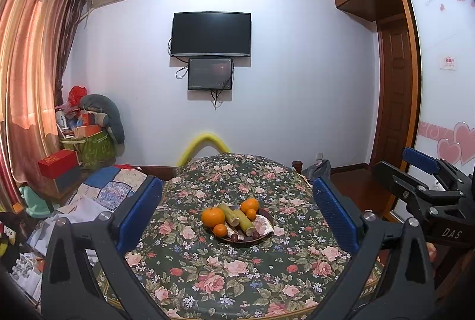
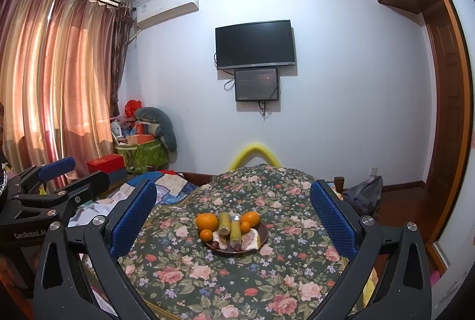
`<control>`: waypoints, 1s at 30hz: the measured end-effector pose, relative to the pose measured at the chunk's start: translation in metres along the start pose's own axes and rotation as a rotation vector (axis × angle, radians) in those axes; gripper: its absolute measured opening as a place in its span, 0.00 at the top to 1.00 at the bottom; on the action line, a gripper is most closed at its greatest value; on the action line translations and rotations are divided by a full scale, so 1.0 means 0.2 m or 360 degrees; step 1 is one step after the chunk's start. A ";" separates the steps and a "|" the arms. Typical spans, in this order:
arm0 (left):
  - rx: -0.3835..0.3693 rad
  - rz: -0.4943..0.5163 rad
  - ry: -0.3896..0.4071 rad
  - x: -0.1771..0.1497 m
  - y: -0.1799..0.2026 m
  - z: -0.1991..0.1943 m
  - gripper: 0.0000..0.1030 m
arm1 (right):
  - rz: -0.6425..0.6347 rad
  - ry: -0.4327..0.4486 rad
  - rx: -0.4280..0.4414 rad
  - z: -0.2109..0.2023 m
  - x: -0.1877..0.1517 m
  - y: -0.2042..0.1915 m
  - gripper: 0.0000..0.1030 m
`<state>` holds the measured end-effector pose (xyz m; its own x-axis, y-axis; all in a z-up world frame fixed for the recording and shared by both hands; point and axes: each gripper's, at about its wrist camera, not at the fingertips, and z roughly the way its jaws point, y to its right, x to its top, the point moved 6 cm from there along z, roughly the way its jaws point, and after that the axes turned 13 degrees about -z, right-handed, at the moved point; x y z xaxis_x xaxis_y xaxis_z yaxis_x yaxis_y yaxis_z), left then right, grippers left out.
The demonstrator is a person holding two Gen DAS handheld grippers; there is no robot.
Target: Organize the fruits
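Both the left gripper and right gripper have fingers spread wide, holding nothing. The fruit plate sits ahead between them on the floral worktop. Gripper bodies read "DAS" and "GenRobot.AI".

Two matte black plastic two-finger grippers with triangular cut-outs in the arms. On the left gripper, ribbed blue rubber pads lining the inner faces of the fingers, round silver screw heads at the finger joints. Same build on the right gripper: dimpled blue pads, silver screws. White lettering "DAS" along the right gripper's black side, "GenRobot.AI" along the left one's. A sliver of bare skin beside the lettered body.
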<state>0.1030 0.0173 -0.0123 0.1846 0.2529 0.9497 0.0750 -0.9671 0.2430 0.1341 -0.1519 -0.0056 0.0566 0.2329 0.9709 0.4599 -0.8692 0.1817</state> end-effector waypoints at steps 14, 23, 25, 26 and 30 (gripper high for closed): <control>-0.0004 -0.0004 -0.0016 -0.01 0.00 0.01 0.00 | -0.0006 -0.0006 -0.0004 -0.01 0.01 0.00 0.00; -0.0009 -0.0003 -0.0018 -0.01 0.01 0.02 0.00 | -0.0008 -0.0005 -0.0009 -0.01 0.01 0.00 0.00; -0.0008 -0.0003 -0.0018 -0.01 0.01 0.02 0.00 | -0.0008 -0.0006 -0.0007 -0.01 0.01 0.00 0.00; -0.0010 -0.0003 -0.0018 -0.01 0.00 0.02 0.00 | -0.0007 -0.0006 -0.0008 -0.01 0.01 0.00 0.00; -0.0011 -0.0004 -0.0018 -0.01 0.01 0.02 0.00 | -0.0005 -0.0006 -0.0004 -0.01 0.01 -0.01 0.00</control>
<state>0.1064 0.0156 -0.0149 0.1956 0.2557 0.9468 0.0686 -0.9666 0.2469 0.1313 -0.1512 -0.0040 0.0588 0.2372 0.9697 0.4577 -0.8697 0.1850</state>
